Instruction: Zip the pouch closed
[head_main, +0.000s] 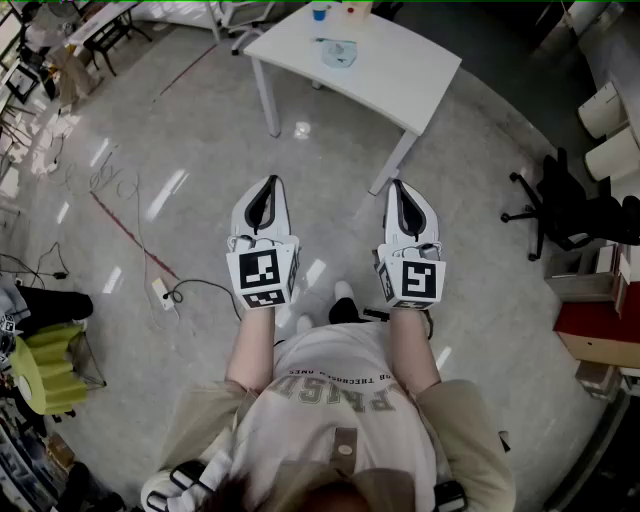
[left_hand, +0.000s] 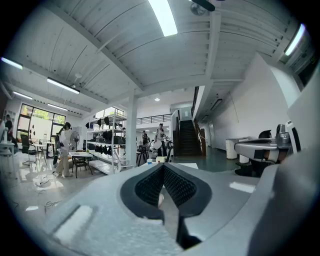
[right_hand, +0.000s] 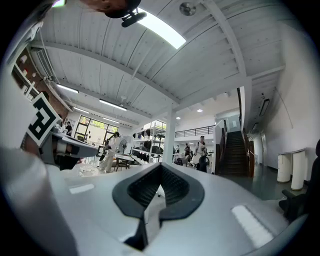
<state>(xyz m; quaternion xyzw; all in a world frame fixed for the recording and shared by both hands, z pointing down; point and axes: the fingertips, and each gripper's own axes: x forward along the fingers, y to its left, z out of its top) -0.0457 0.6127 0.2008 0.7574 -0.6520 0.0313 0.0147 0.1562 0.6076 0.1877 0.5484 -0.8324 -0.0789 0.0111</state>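
A pale blue pouch (head_main: 338, 52) lies on a white table (head_main: 400, 70) at the far side of the floor; its zip is too small to make out. My left gripper (head_main: 268, 184) and right gripper (head_main: 399, 186) are held side by side at waist height, level, well short of the table. Both are shut with nothing between the jaws. In the left gripper view the shut left gripper (left_hand: 163, 167) points towards the table top (left_hand: 188, 165). The right gripper view shows the right gripper (right_hand: 160, 168) closed and empty, with the pouch out of sight.
A blue-capped bottle (head_main: 319, 12) and an orange item (head_main: 357, 8) stand at the table's far edge. A black office chair (head_main: 560, 210) and a red cabinet (head_main: 600, 335) are at the right. A power strip with cable (head_main: 163, 292) lies on the floor at left.
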